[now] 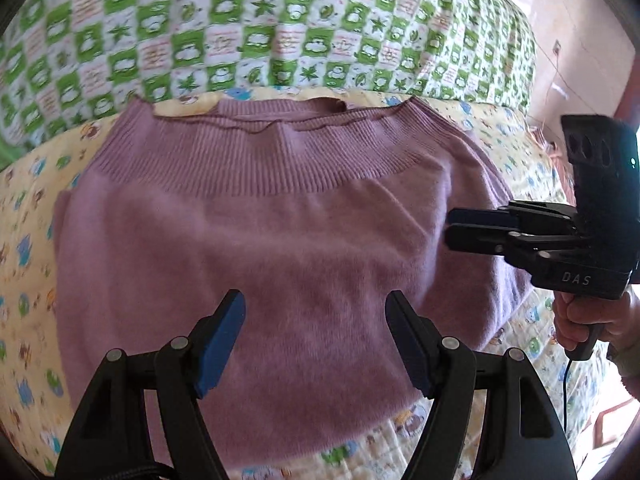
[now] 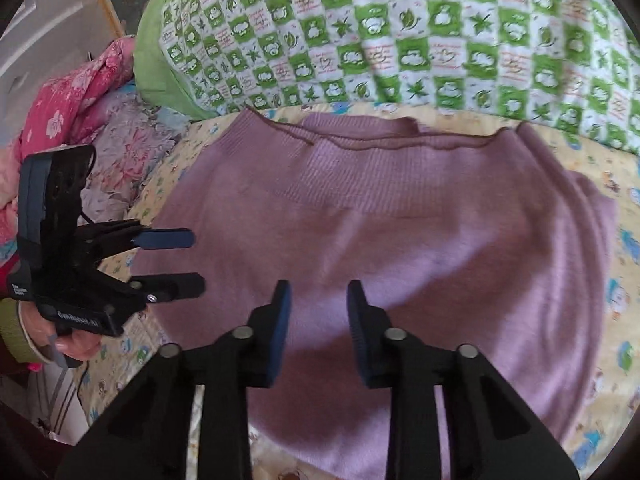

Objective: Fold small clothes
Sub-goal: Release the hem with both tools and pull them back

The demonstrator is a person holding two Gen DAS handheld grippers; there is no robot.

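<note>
So I've got the purple sweater (image 1: 248, 240) lying flat on the yellow cartoon-print quilt (image 1: 28, 240), ribbed hem edge turned toward the far side where the green-and-white checkered blanket (image 1: 280, 28) is bunched up. The sides of the sweater look folded in already, though I can't tell how neatly.

My left tongs (image 1: 316, 340) are spread wide open above the near part of the sweater, holding nothing — blue pads facing each other with plenty of knit showing between them. My right tongs (image 2: 318, 328) are open too, a bit narrower, also with nothing in them, hovering over the near middle of the sweater.

From the left camera the right tongs poke in from the right side over the sweater's edge. From the right camera the left tongs sit at the sweater's left edge, with a pink floral blanket (image 2: 80, 92) piled beyond.
</note>
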